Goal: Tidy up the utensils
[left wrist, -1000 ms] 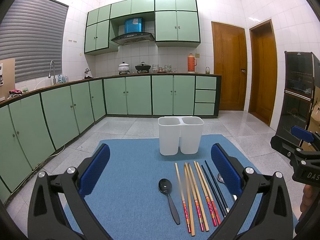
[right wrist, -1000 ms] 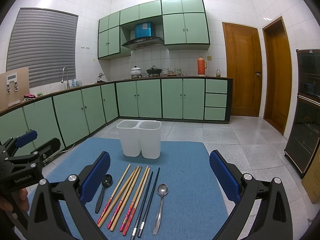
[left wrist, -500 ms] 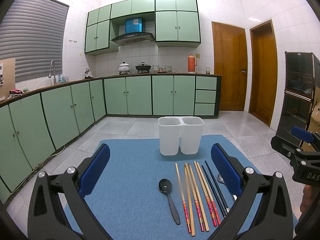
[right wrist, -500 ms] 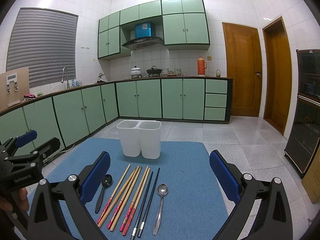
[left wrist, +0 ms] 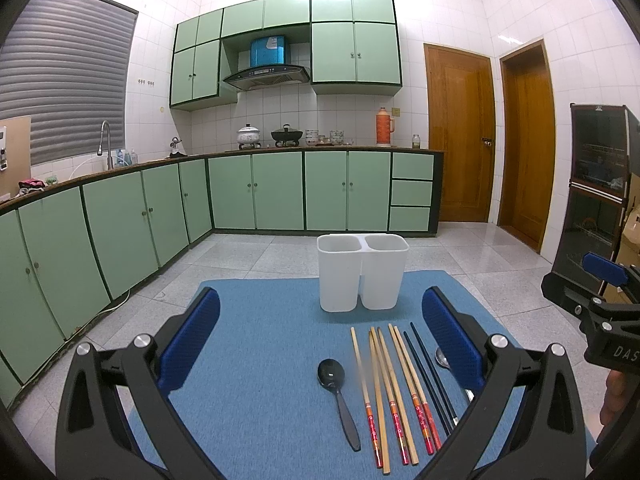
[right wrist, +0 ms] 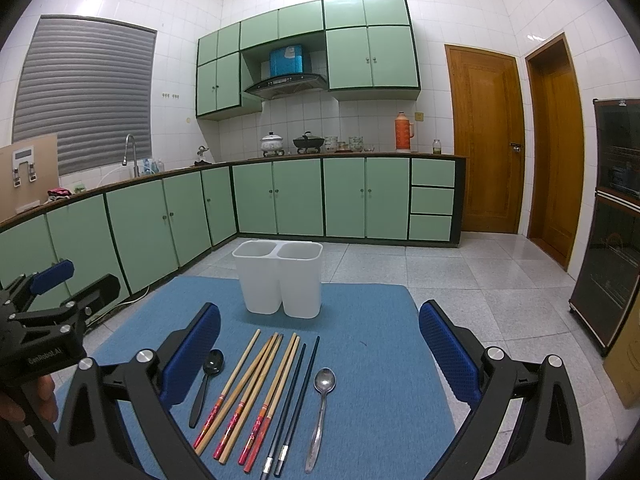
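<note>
The right gripper (right wrist: 320, 334) hangs over a blue mat (right wrist: 372, 332) with its blue-padded fingers (right wrist: 448, 350) spread wide and nothing between them. On the mat, near the camera, utensils lie side by side: a black spoon (right wrist: 206, 380) at the left, then wooden chopsticks (right wrist: 248, 384) with red ends, a black pair of chopsticks (right wrist: 298, 392), and a metal spoon (right wrist: 320, 408) at the right. Farther off stands a white two-compartment holder (right wrist: 280, 280), upright, both compartments empty. At the left edge the left gripper (right wrist: 56, 308) shows, held by a hand (right wrist: 24, 400). Green cabinets (right wrist: 300, 196) line the far wall
</note>
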A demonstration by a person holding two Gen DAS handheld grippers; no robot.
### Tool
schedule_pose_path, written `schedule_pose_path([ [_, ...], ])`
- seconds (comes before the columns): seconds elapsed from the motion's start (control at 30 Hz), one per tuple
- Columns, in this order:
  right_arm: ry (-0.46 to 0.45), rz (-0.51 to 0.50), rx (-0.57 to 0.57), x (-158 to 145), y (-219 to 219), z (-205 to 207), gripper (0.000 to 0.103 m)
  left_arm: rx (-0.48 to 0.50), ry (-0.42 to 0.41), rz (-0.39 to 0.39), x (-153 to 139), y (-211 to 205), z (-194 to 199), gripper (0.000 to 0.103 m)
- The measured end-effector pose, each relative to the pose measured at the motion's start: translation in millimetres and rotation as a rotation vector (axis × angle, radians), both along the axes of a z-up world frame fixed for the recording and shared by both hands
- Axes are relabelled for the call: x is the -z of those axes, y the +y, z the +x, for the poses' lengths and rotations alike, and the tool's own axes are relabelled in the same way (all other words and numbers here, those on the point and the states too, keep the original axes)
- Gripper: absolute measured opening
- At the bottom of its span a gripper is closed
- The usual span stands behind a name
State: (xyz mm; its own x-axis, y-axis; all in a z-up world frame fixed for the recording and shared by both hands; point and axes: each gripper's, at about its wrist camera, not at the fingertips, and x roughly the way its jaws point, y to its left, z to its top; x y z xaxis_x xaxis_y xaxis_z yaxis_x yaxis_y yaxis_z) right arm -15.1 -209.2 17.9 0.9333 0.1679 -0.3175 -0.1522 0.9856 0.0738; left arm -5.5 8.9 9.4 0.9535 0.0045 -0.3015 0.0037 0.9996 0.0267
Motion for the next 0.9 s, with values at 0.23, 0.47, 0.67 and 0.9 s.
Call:
schedule_pose_path([
  [0.23, 0.016, -0.004, 0.002, -0.9, -1.3, 5.7, 0.097, -0.008, 0.021, -0.001, -5.5, 9.8, -1.3, 0.098],
  [0.47, 0.131, -0.020, 0.023, 24.9, -3.0, 30.1, 0.090, -0.057, 0.181, 0.020, 25.3, 22.3, 33.0, 0.098],
  [0.67, 0.294, -0.057, 0.012, 58.7, 0.5, 66.8, 0.075, -0.064, 0.360, 0.002, 62.2, 28.1, 76.1, 0.098],
  [0.9, 0.461, -0.058, -0.005, 97.7, 7.9, 112.9, 0.063, -0.073, 0.499, -0.042, 102.4, 32.3, 124.4, 0.096],
])
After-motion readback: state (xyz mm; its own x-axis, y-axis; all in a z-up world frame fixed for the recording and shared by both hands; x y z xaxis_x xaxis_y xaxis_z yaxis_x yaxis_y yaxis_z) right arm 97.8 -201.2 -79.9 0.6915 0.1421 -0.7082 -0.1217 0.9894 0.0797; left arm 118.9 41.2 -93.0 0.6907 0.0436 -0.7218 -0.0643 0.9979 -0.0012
